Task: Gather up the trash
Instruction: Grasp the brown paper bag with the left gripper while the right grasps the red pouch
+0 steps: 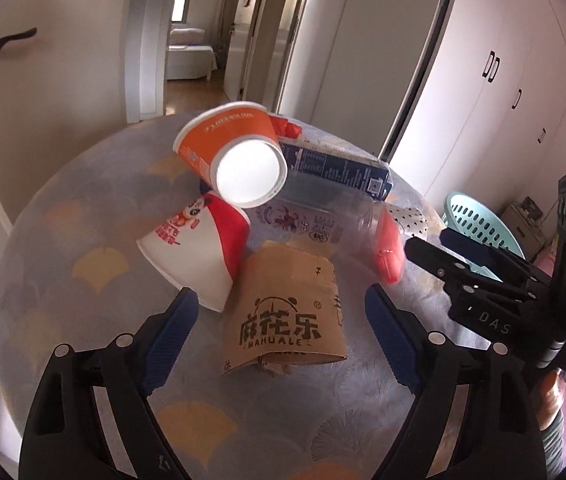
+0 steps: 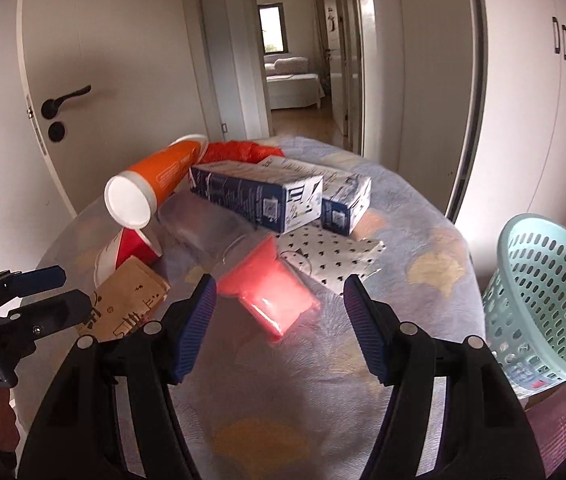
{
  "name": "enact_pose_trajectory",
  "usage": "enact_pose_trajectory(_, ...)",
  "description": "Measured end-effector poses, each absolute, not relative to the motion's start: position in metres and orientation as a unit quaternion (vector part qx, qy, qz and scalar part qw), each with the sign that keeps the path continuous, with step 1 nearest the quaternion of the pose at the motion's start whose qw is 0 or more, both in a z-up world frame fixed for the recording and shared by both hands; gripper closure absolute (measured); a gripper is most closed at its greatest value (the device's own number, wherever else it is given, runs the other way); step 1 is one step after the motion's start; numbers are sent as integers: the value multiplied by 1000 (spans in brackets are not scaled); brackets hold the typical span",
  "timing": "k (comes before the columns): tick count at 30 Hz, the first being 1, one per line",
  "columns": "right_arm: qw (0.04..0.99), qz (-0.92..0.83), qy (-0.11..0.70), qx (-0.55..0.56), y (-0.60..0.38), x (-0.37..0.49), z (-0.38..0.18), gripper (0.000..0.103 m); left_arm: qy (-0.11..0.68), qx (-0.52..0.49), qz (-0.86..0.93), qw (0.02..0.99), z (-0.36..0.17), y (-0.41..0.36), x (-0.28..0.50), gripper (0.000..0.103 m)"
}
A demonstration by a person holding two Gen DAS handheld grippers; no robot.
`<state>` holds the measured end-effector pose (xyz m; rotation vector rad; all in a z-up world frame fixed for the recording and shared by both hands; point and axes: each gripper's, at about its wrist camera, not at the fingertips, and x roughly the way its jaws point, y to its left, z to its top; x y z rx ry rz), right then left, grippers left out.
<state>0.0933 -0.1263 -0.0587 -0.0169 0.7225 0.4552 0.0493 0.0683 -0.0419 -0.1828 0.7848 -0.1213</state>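
Note:
A pile of trash lies on a round table [image 1: 63, 184]: an orange cup [image 1: 227, 148], a red-and-white cup [image 1: 203, 248], a brown paper sleeve [image 1: 287, 312], a clear cup with a red end [image 1: 387, 248] and a blue carton [image 1: 339, 168]. My left gripper [image 1: 281, 332] is open, its fingers either side of the brown sleeve. My right gripper [image 2: 279, 320] is open, straddling the red end of the clear cup [image 2: 271, 292]. The right view also shows the orange cup [image 2: 155, 184], two blue cartons [image 2: 259, 196], the brown sleeve [image 2: 131, 300] and a dotted wrapper [image 2: 331, 256].
A light blue perforated basket [image 2: 543, 300] stands right of the table, also in the left wrist view [image 1: 479, 224]. A white door [image 2: 83, 80] stands behind on the left, wardrobes [image 1: 523, 80] on the right, and a hallway [image 2: 295, 80] straight behind.

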Motion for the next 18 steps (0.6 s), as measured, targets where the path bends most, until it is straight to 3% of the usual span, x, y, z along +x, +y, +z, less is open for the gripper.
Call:
enact_pose_trajectory(13,886,239,396,-40,-101,124,-78,41,428,-90,-61,897,-82,67,59,40)
enact_pose_trajectory(18,883,237,403,-43,-98,128,-83,41,426,-74,-52,900,-84,66,58,57)
